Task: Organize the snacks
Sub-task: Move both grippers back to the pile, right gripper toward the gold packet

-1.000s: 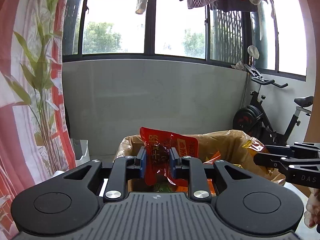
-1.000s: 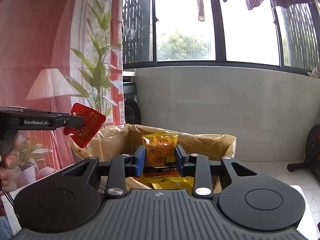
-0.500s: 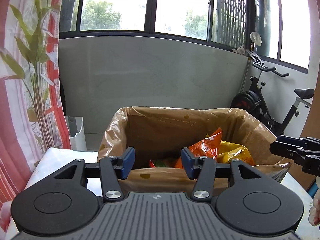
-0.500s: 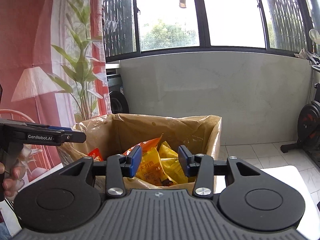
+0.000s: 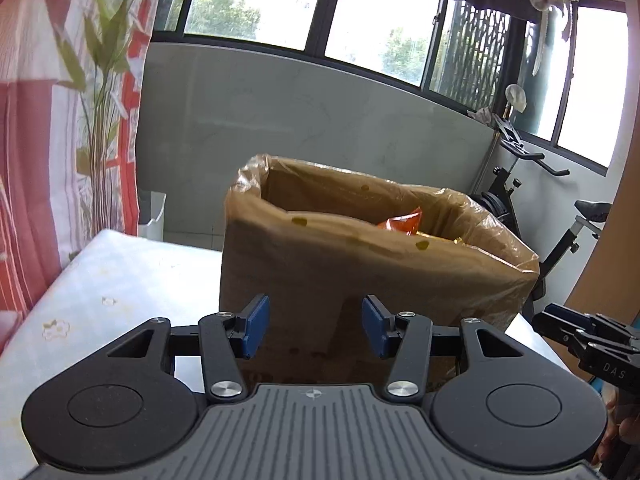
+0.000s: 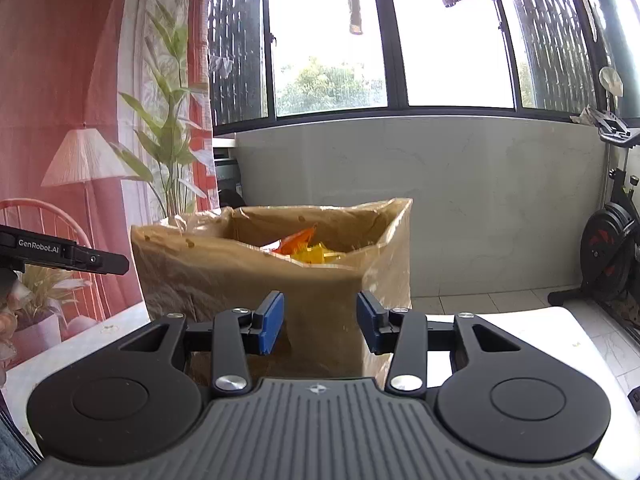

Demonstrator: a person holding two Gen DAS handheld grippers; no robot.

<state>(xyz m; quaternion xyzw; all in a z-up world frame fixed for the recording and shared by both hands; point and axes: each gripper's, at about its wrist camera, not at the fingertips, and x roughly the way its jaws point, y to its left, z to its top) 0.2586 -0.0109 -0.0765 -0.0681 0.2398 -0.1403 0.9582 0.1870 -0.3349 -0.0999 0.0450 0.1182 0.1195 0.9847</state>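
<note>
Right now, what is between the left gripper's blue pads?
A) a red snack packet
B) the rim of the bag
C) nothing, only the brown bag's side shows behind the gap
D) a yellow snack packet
C: the left gripper stands open with an empty gap, and the brown bag sits beyond it with an orange packet poking up inside.

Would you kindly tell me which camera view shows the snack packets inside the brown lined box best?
The right wrist view: orange and yellow snack packets show past the brown lined box's sagging rim. The left wrist view shows only an orange packet tip.
</note>
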